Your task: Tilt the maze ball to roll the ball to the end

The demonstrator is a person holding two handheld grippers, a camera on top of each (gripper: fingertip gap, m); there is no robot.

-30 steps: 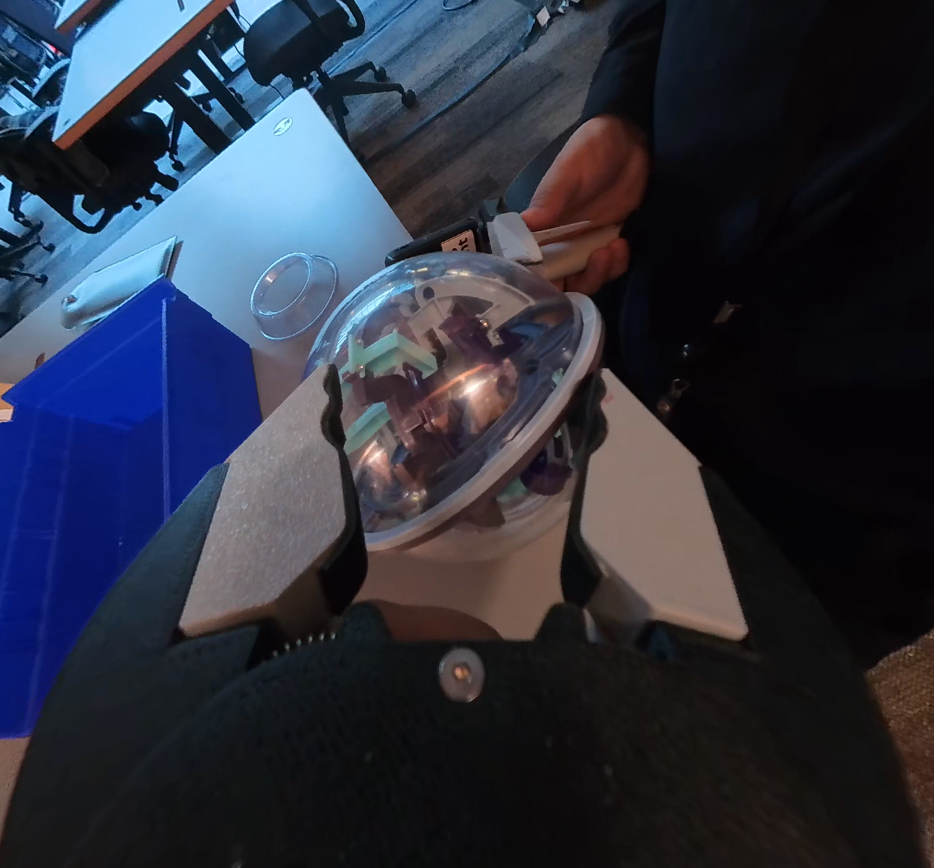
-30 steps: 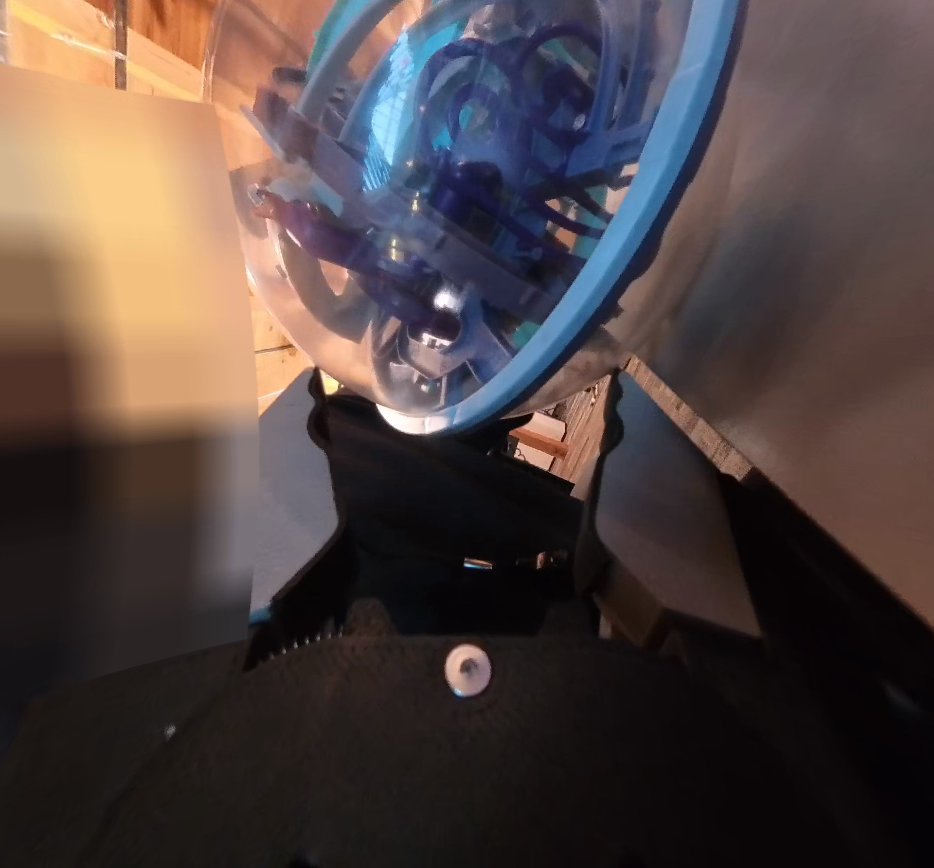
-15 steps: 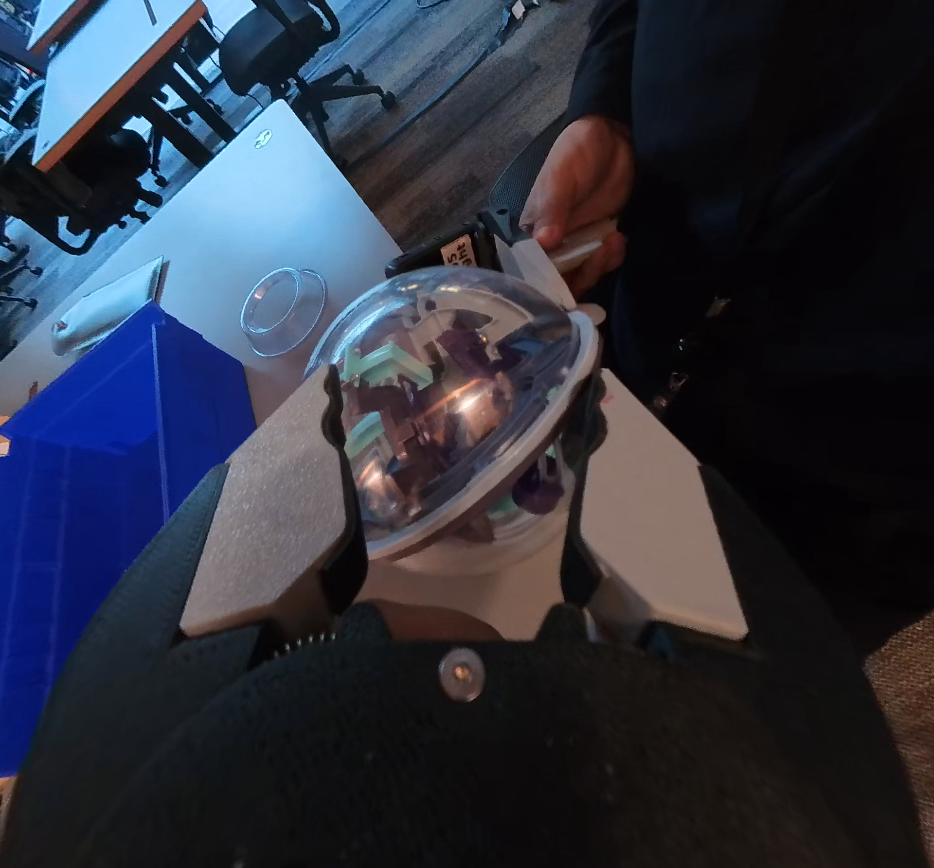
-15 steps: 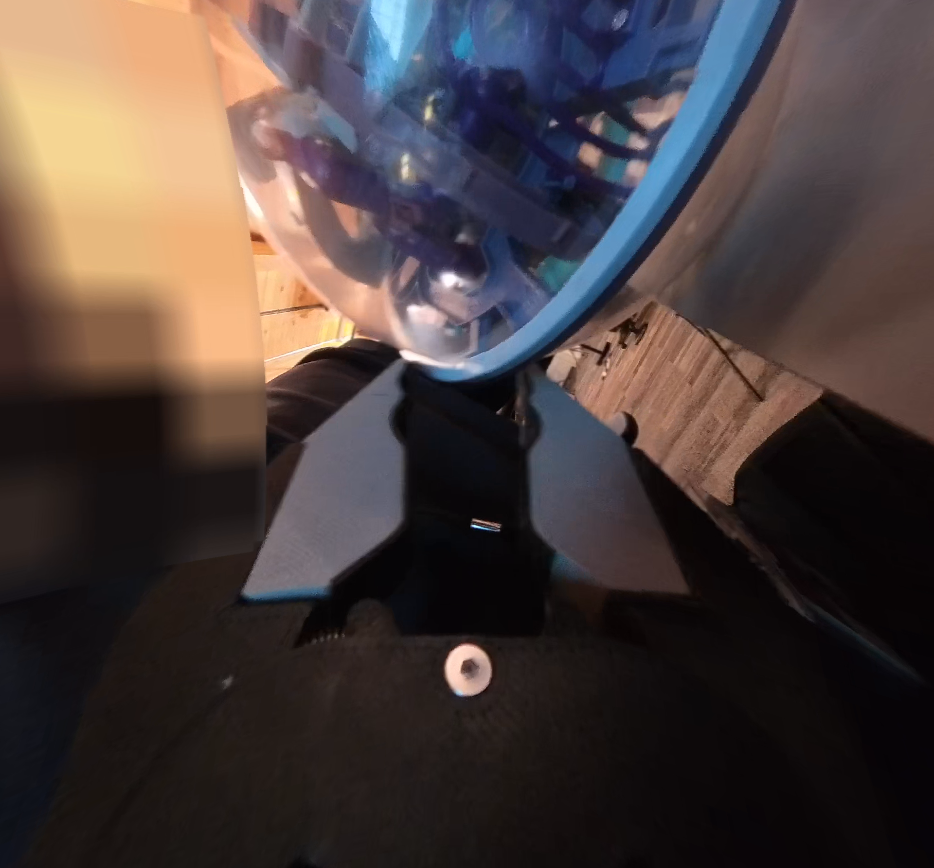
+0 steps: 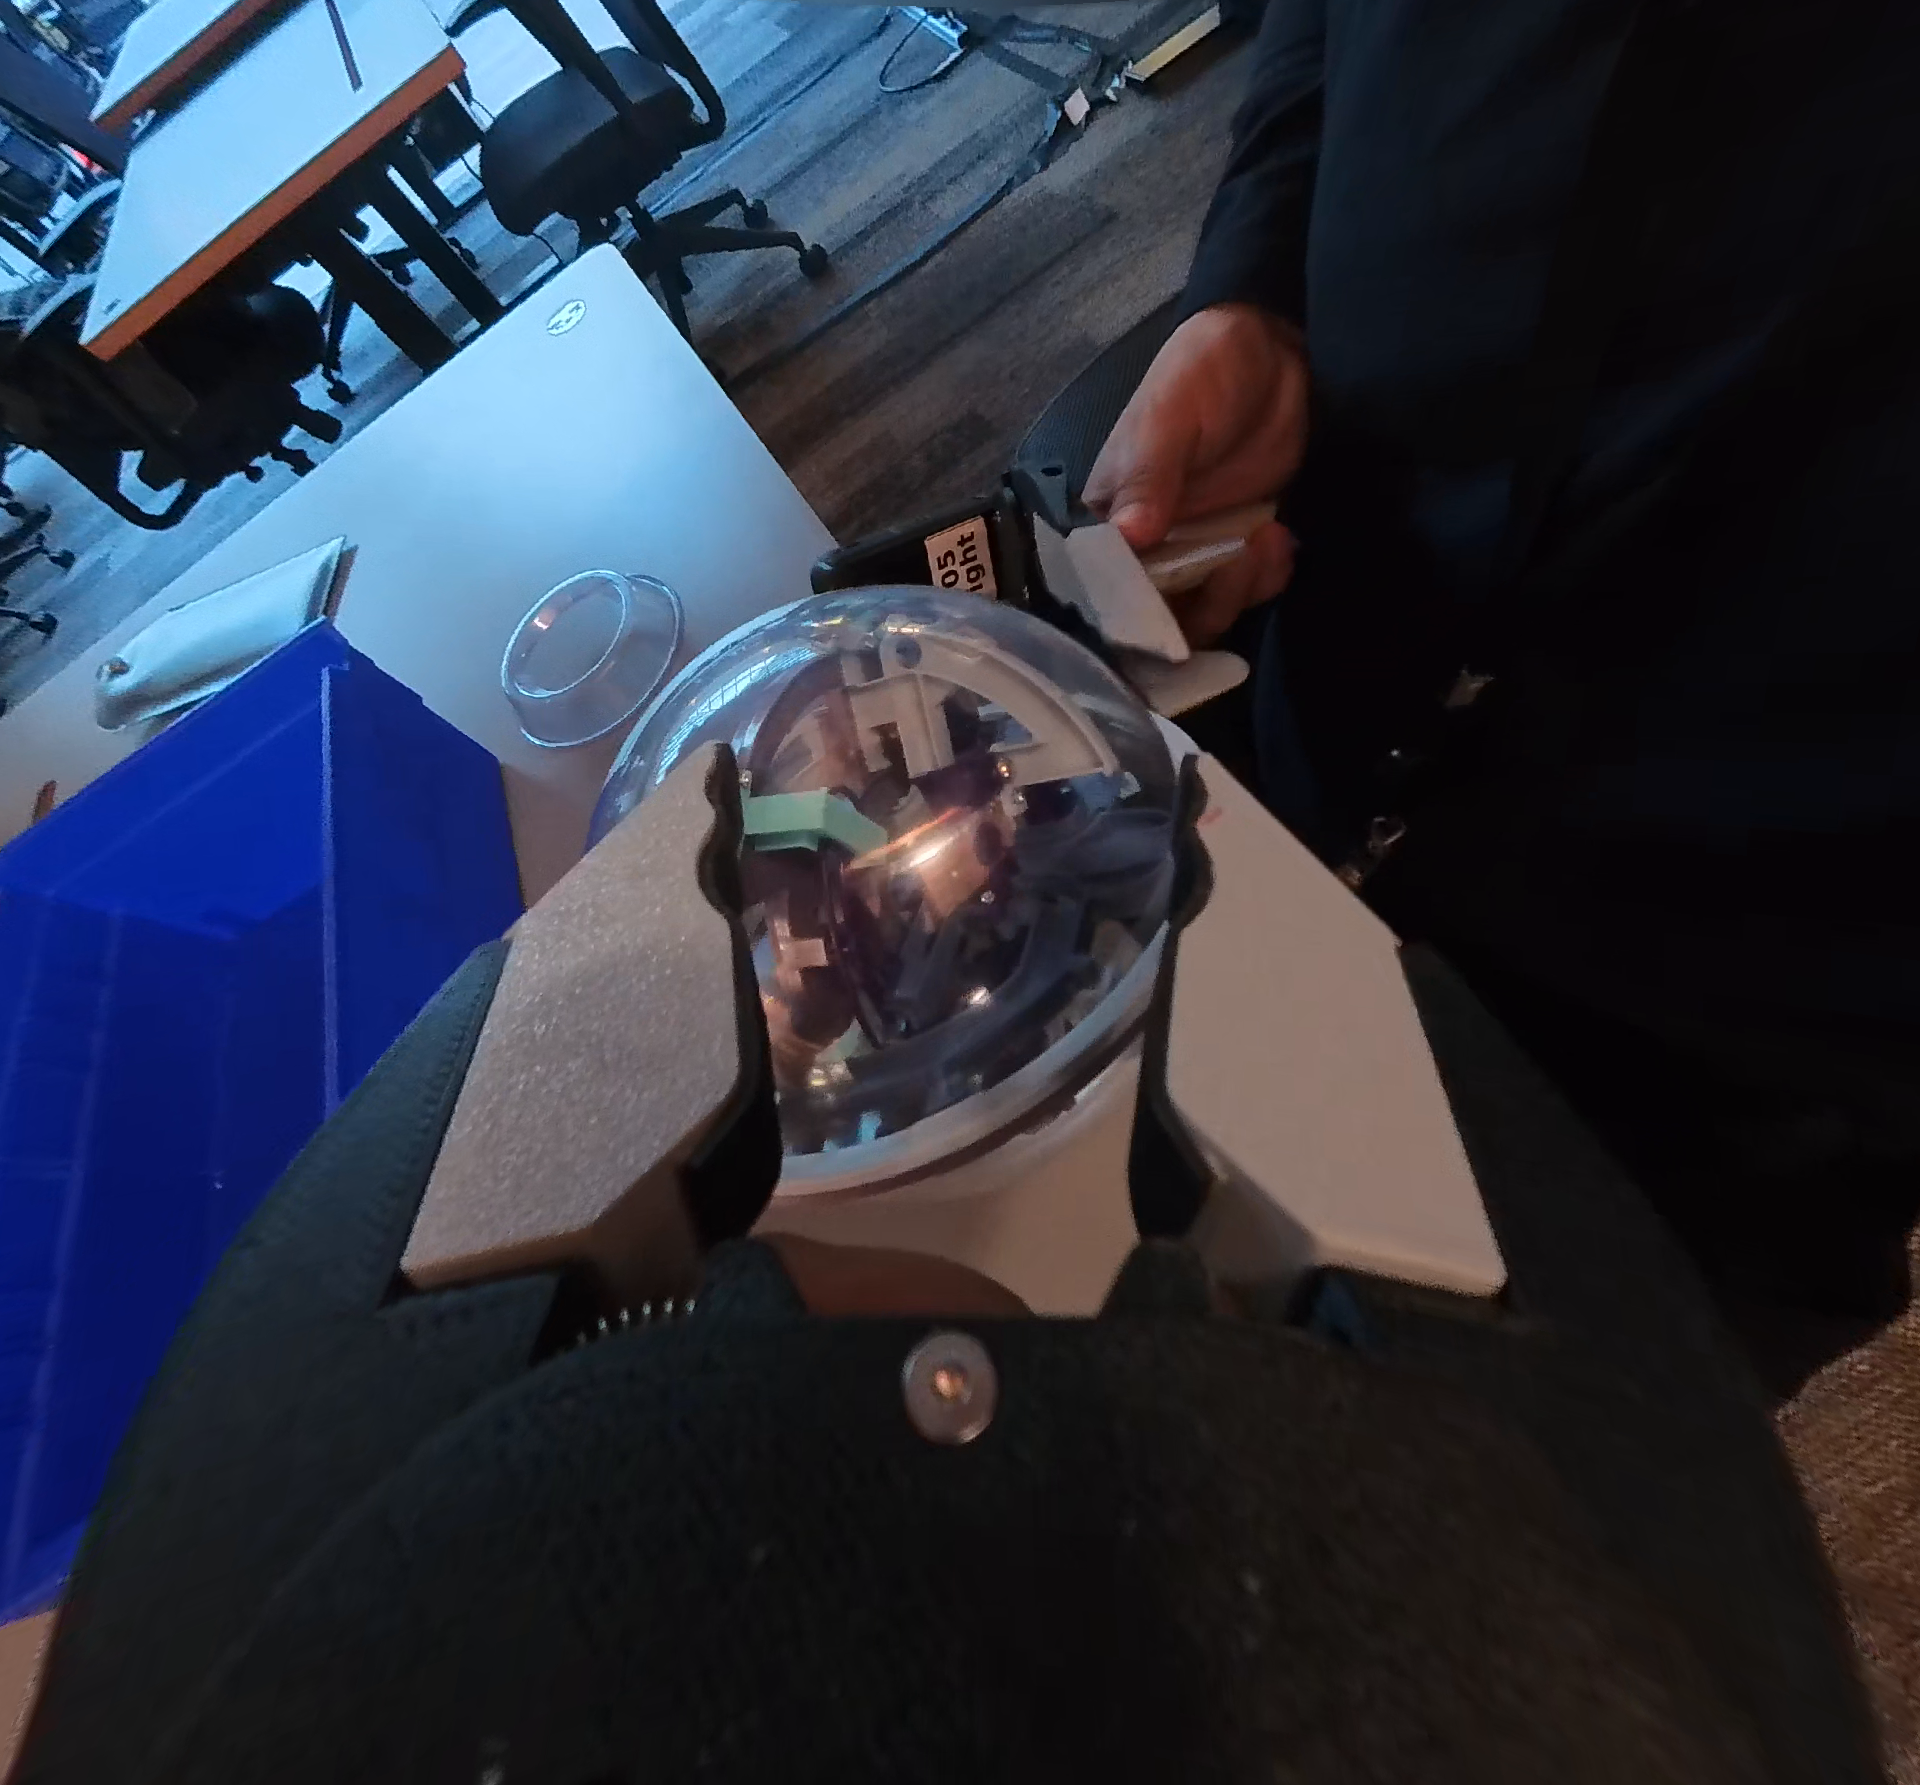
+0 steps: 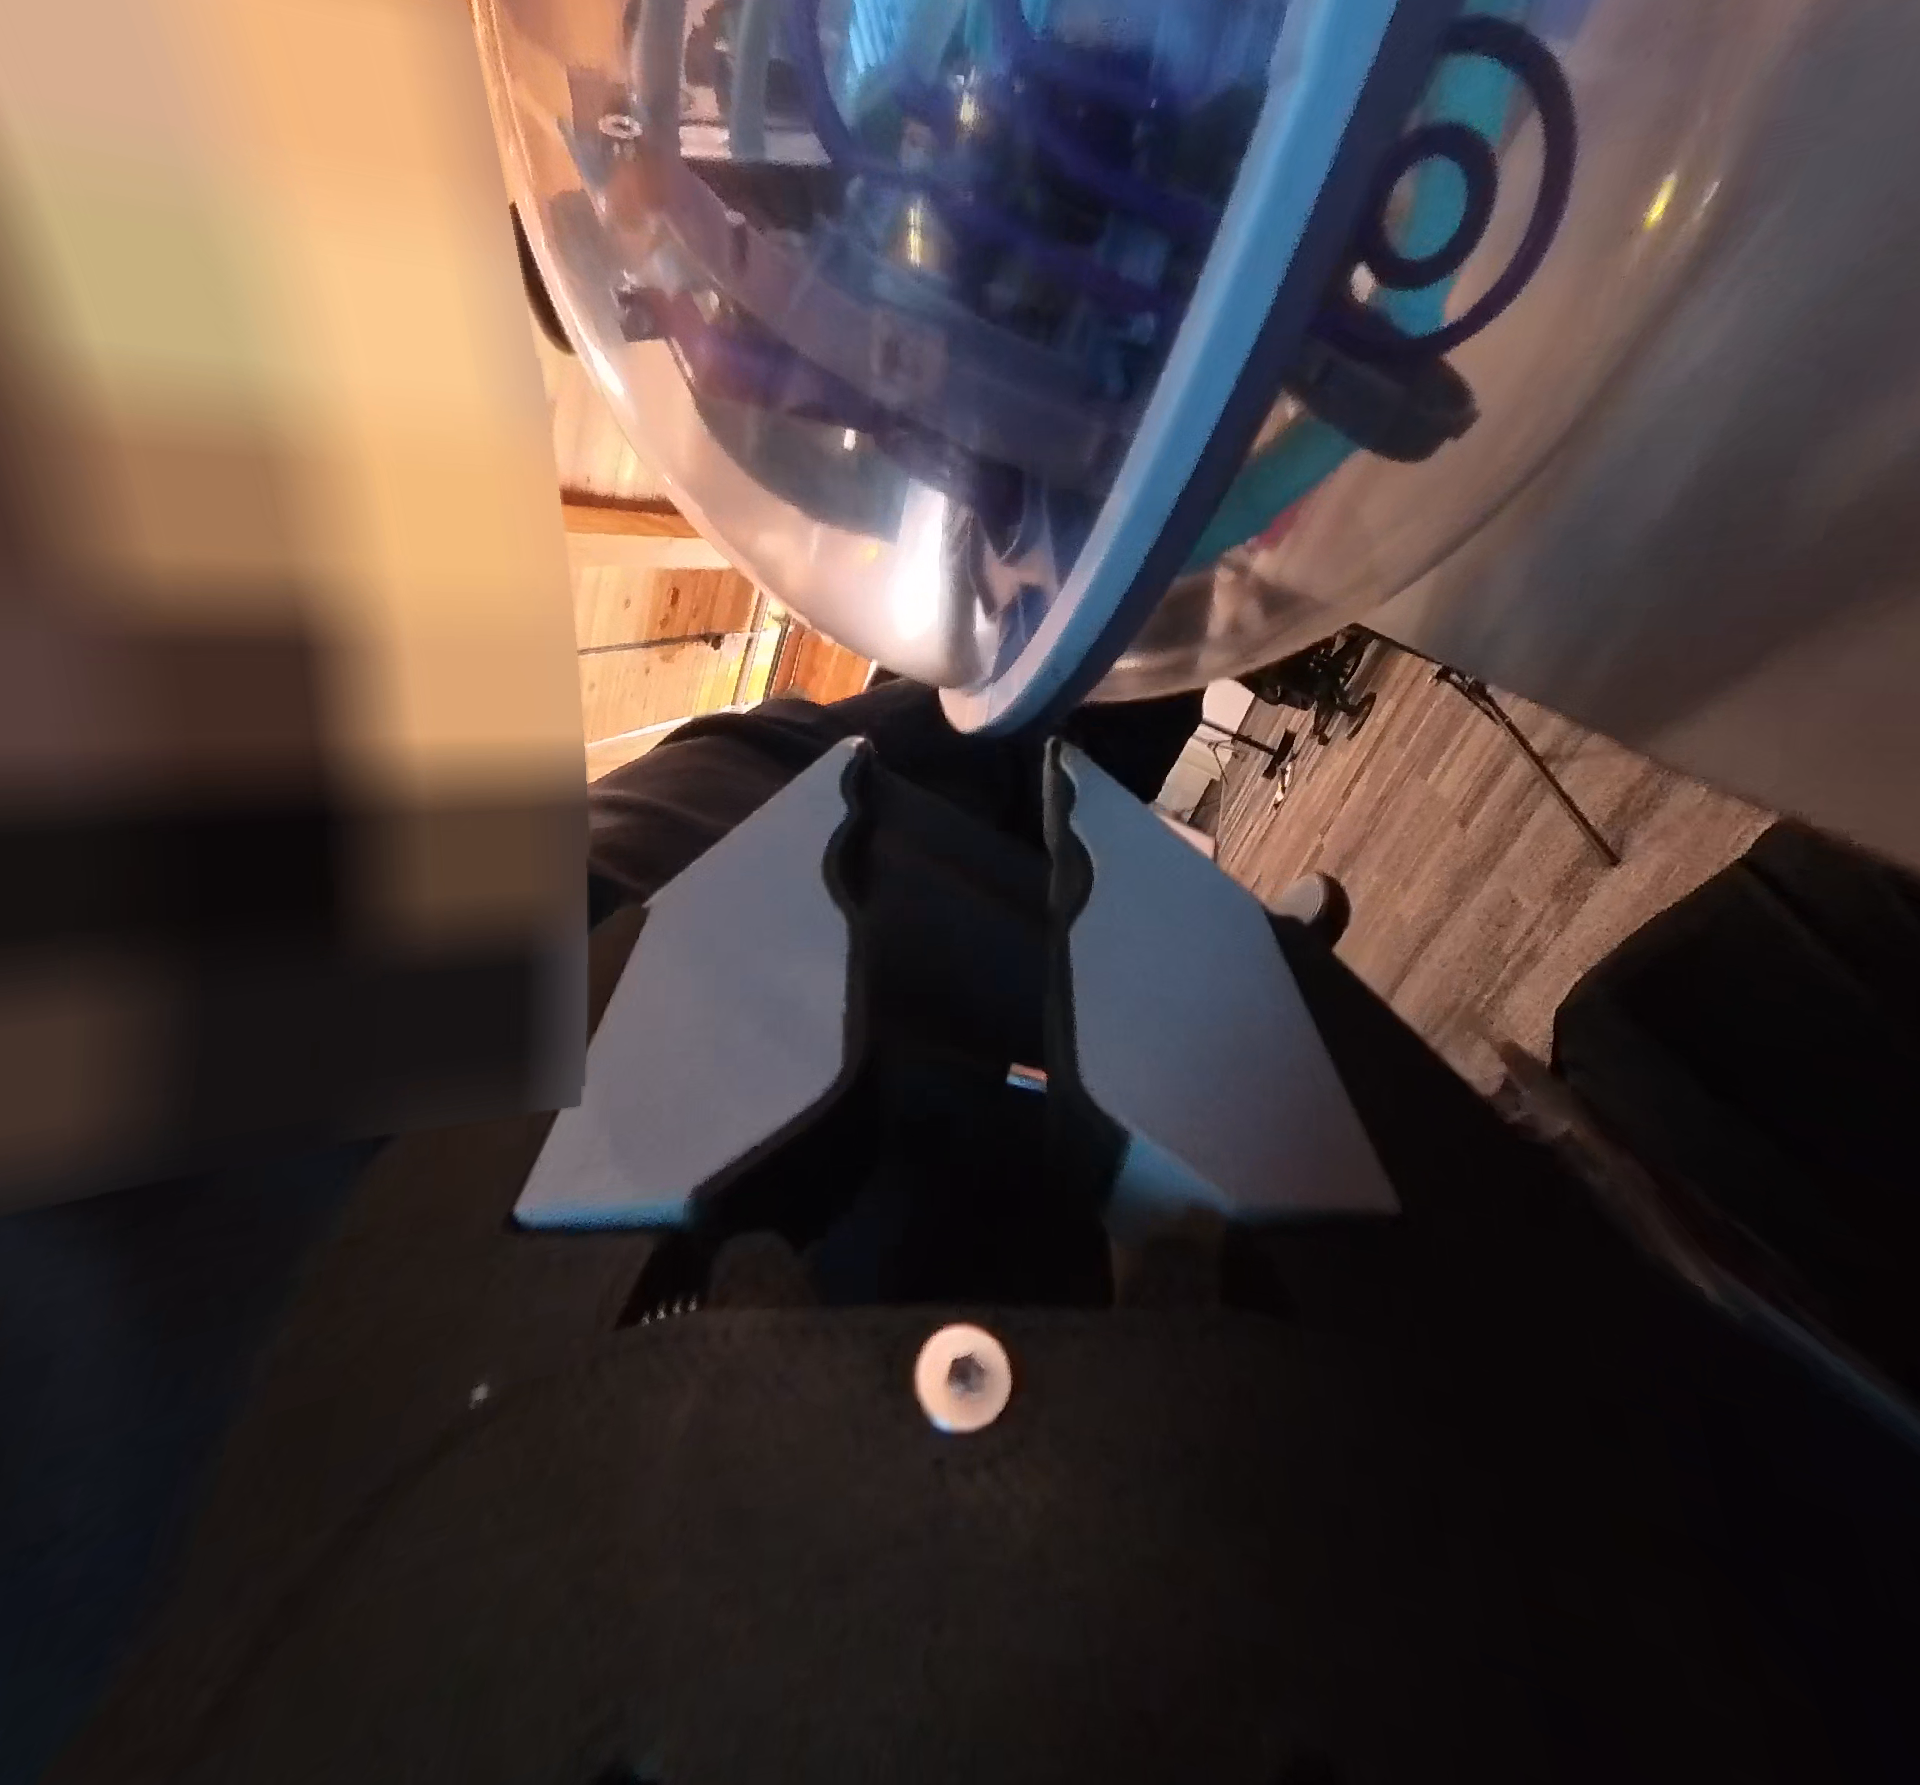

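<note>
The maze ball (image 5: pixel 935 883) is a clear sphere with a pale rim and purple, green and grey tracks inside. My left gripper (image 5: pixel 956 800) is shut on it, one finger on each side, and holds it tilted above the table. In the right wrist view the ball (image 6: pixel 935 281) fills the top, and its blue rim ends just beyond my right gripper (image 6: pixel 956 769). The right jaws stand a narrow gap apart with nothing between them. A hand (image 5: pixel 1205 447) holds the right gripper (image 5: pixel 1101 592) behind the ball. I cannot pick out the small ball inside.
A blue bin (image 5: pixel 208 956) stands at the left on the white table (image 5: pixel 540 447). A clear dish (image 5: pixel 592 655) and a white pouch (image 5: pixel 218 634) lie behind it. A person in dark clothes (image 5: pixel 1610 385) is at the right. Desks and office chairs (image 5: pixel 592 114) stand beyond.
The maze ball has turned in my left gripper, its rim now lower and nearer me. My right gripper's jaws have narrowed from wide apart and now sit just below the rim.
</note>
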